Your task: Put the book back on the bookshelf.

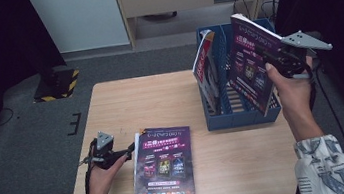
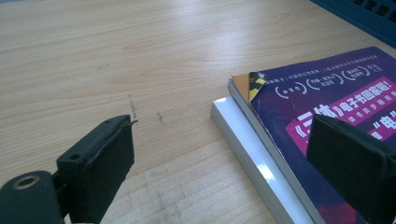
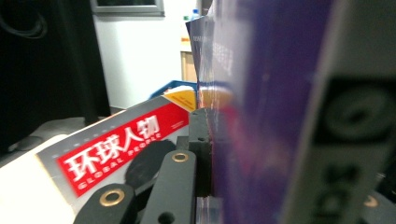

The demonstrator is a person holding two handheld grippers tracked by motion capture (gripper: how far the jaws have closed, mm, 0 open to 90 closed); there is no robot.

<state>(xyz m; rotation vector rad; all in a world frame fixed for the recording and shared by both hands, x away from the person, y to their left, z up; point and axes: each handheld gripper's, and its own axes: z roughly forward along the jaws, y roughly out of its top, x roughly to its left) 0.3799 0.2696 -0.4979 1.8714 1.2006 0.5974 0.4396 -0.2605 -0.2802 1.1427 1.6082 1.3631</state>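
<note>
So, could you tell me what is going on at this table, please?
A person is filing magazines into a blue rack at the table's far right. The right gripper is shut on a purple magazine, holding it upright over the rack, where a red-and-white magazine already leans. The left gripper rests open at the edge of a stack of magazines lying flat on the table, not gripping it.

Glossy paper magazine [image 1: 252, 61], wood-grain table [image 1: 161, 103]

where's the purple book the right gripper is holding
In the high view the purple book is at the right, clamped upright in the right gripper over the blue rack, beside a red-and-white magazine.
</note>
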